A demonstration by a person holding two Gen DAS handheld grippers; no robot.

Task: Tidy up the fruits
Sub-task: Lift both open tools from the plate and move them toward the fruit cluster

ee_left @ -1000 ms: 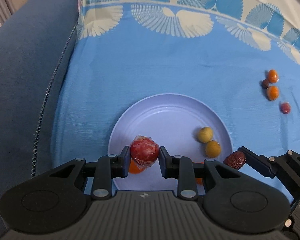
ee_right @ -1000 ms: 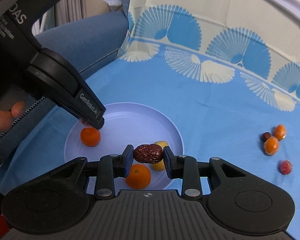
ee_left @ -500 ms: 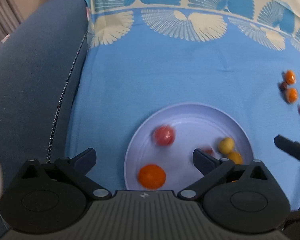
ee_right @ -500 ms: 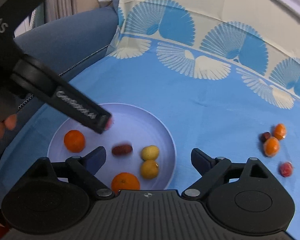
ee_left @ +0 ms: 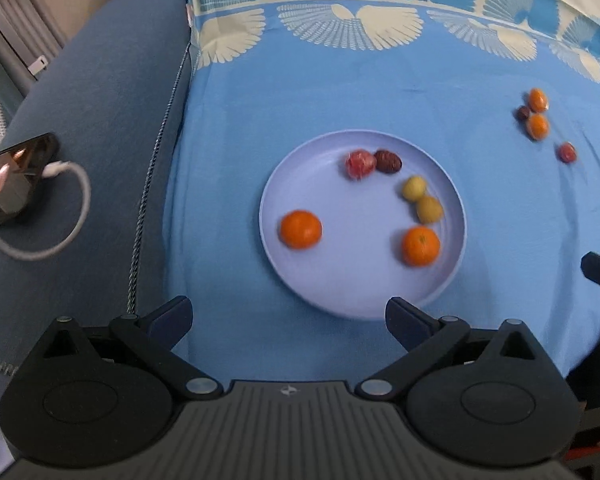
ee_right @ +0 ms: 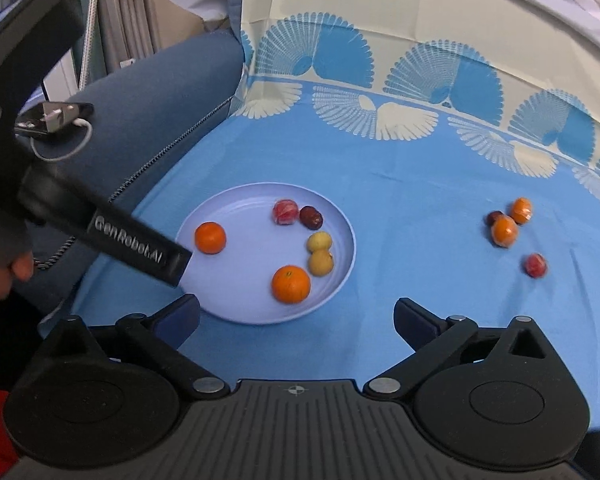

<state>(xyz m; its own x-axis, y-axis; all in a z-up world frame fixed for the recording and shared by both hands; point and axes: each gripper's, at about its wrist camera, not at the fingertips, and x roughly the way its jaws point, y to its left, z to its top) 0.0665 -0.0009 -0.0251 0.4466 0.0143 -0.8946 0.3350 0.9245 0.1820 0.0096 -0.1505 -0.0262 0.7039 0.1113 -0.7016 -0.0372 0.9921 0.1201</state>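
A pale purple plate (ee_left: 363, 296) (ee_right: 256, 312) lies on the blue cloth. It holds two oranges (ee_left: 300, 229) (ee_right: 290, 284), two yellow fruits (ee_left: 413, 188) (ee_right: 319, 242), a red wrapped fruit (ee_left: 359, 164) (ee_right: 285, 211) and a dark red date (ee_left: 387, 161) (ee_right: 311, 216). Several small fruits lie on the cloth to the right: two orange ones (ee_left: 537, 126) (ee_right: 505, 231), a dark one (ee_right: 493, 217) and a red one (ee_left: 566, 152) (ee_right: 535, 265). My left gripper (ee_left: 288, 314) is open and empty, near the plate's front edge. My right gripper (ee_right: 296, 314) is open and empty, just right of the plate's front.
A blue sofa arm (ee_left: 80, 128) lies left of the cloth, with a phone (ee_left: 12, 176) and white cable on it. A finger of the left gripper (ee_right: 140, 246) reaches across the left of the right wrist view. The cloth's patterned border (ee_right: 379, 92) runs along the back.
Both grippers opened, dropping the red wrapped fruit and the date onto the plate, then pulled back and up. The two dropped fruits rolled to the plate's far side.
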